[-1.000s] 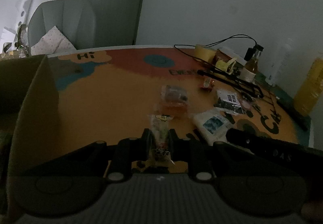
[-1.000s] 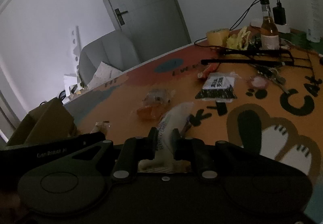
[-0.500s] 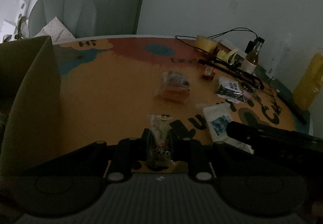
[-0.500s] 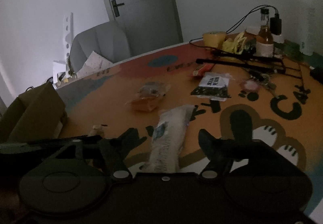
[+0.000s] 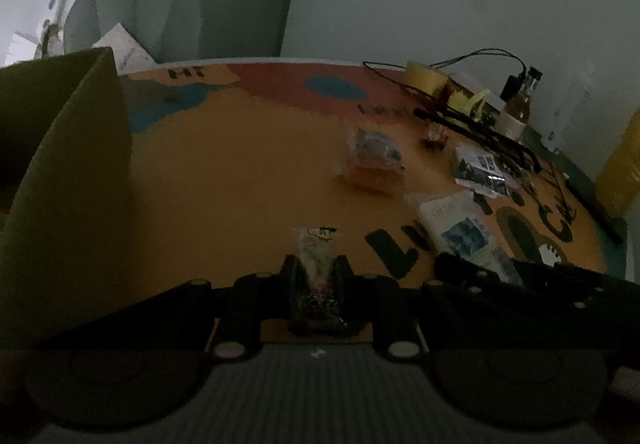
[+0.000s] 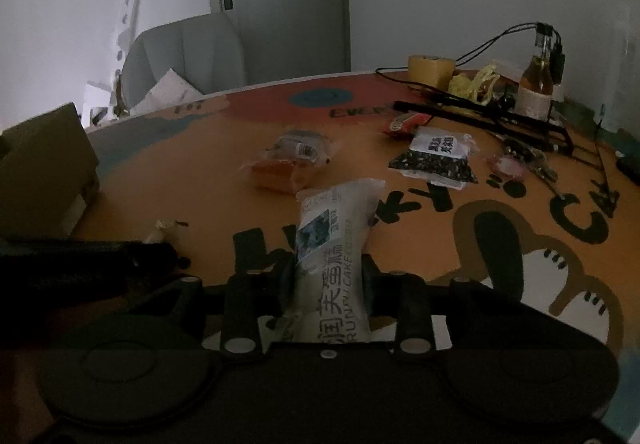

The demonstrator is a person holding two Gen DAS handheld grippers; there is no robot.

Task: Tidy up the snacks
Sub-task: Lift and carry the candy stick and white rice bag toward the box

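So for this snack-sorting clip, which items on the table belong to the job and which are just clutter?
Part of the job:
- small clear packet in the left gripper
- white cake pack in the right gripper
- orange snack
- black seed packet
- red wrapper
- cardboard box

Lying about:
- tape roll
- bottle
- cables
- chair

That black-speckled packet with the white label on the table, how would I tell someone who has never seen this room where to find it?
Start at the round orange table with the cartoon lettering and look towards its far right, where a brown bottle stands. Just in front of the long black rack there lies the seed packet. Unlike the white cake bag and the orange cake pack, its lower half is black and speckled.
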